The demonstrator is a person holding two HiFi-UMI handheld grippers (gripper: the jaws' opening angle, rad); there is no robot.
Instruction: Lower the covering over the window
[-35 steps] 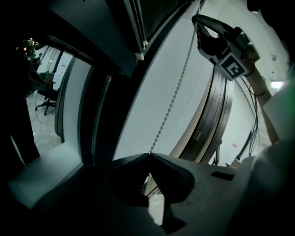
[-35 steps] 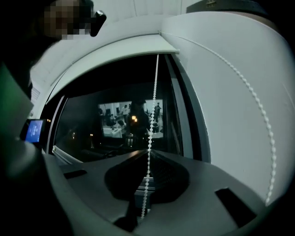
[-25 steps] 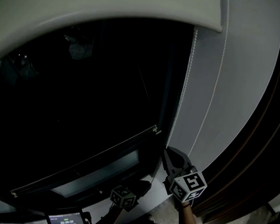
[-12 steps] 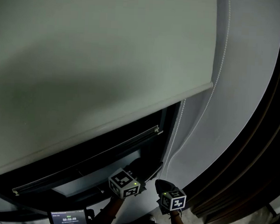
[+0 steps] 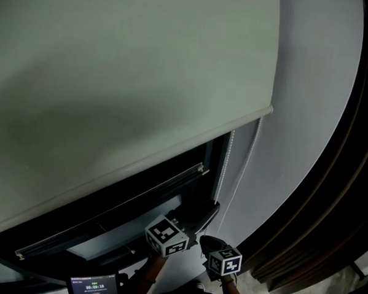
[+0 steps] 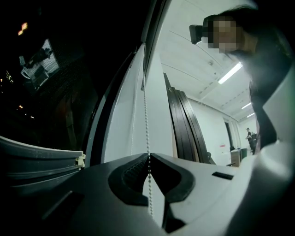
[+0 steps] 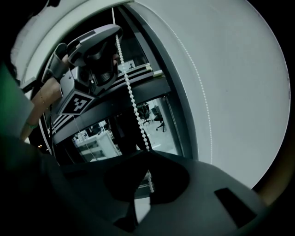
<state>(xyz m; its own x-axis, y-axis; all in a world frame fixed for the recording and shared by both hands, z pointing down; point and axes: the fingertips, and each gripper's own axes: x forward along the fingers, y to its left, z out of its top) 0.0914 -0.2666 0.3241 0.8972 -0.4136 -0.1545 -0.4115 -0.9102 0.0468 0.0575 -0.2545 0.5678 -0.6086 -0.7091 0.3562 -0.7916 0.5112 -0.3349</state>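
A pale roller blind (image 5: 132, 79) hangs over most of the dark window (image 5: 137, 218), its bottom bar (image 5: 171, 155) slanting across the head view. The white bead chain (image 5: 222, 170) hangs at the blind's right edge. My left gripper (image 5: 206, 211) is the upper one on the chain. Its jaws are closing and pinch the bead chain (image 6: 146, 120) at the tips (image 6: 148, 155). My right gripper (image 5: 207, 241) sits just below, shut on the same bead chain (image 7: 133, 106), which passes between its tips (image 7: 148, 152). The left gripper (image 7: 115, 34) also shows in the right gripper view.
A white wall (image 5: 304, 88) runs right of the window, with dark wooden panels (image 5: 329, 200) beyond it. A small lit timer screen (image 5: 90, 287) sits at the bottom left. The person's upper body fills the right of the left gripper view.
The blind has dropped from the top of the window to cover most of it. My right gripper moved down with the chain. My left gripper rose and closed on the chain above it.
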